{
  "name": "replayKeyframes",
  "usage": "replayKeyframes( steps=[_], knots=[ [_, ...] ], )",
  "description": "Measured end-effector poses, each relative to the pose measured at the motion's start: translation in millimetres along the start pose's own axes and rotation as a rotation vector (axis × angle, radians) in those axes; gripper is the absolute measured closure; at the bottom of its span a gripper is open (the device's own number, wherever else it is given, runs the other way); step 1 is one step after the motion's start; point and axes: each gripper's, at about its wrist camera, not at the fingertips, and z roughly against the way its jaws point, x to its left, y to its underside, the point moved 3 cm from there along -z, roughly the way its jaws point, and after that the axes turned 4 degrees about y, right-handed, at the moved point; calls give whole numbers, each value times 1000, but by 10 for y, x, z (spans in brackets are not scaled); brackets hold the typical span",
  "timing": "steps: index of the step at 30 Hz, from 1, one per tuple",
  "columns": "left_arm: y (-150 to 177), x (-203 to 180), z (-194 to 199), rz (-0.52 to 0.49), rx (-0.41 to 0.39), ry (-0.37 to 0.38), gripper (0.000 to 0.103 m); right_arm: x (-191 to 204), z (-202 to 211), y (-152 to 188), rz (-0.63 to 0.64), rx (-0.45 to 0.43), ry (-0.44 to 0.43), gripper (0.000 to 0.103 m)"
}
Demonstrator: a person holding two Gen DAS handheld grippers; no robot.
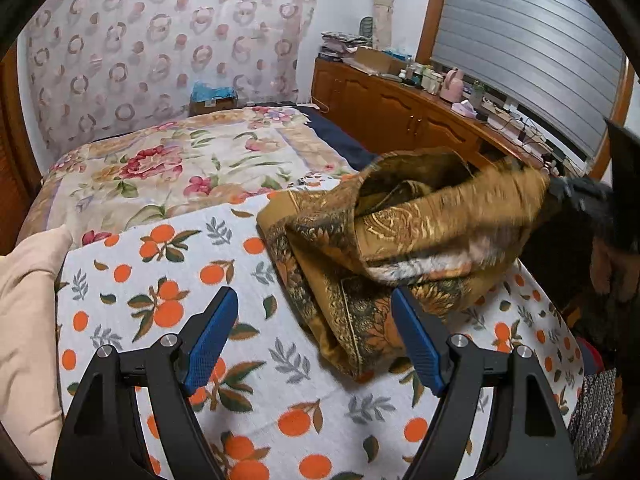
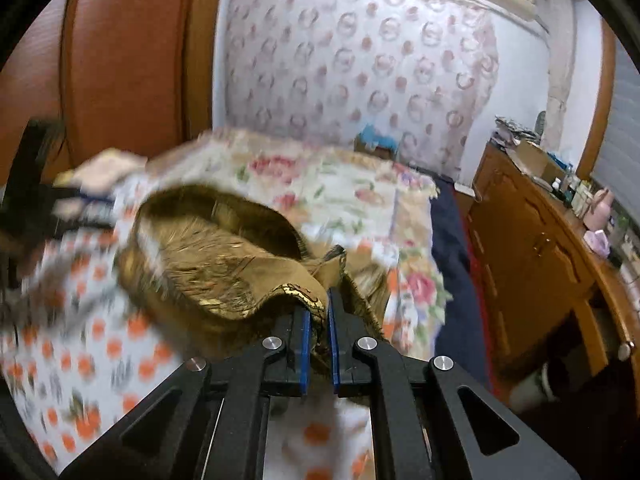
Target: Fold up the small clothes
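A brown and gold patterned garment lies bunched on the orange-print cloth that covers the bed. In the left wrist view my left gripper stands open just in front of the garment's near edge, its blue pads wide apart with nothing between them. In the right wrist view the same garment is lifted and blurred. My right gripper is shut on a fold of its hem, the cloth pinched between the two blue pads. At the right edge of the left wrist view a dark blurred shape meets the garment's raised end.
A floral quilt covers the far half of the bed. A beige pillow lies at the left. A wooden cabinet with bottles and clutter runs along the right under a shuttered window. A patterned curtain hangs behind.
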Motion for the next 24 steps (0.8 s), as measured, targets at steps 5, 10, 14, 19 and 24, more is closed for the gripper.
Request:
replayKeyframes(
  steps=[5, 10, 14, 19, 24],
  knots=[
    [-136, 39, -225, 2, 25, -15, 23, -267, -587, -293, -131, 37, -54, 96],
    [-268, 124, -502, 8, 61, -26, 23, -446, -1076, -245, -187, 155, -20, 63],
    [-413, 236, -731, 27, 70, -43, 23, -609, -1151, -302, -267, 136, 16, 59],
    [-531, 383, -991, 37, 85, -65, 25, -663, -1043, -297, -286, 93, -8, 59],
    [-590, 493, -1112, 48, 92, -95, 38, -428, -851, -59, -197, 78, -77, 59]
  ],
)
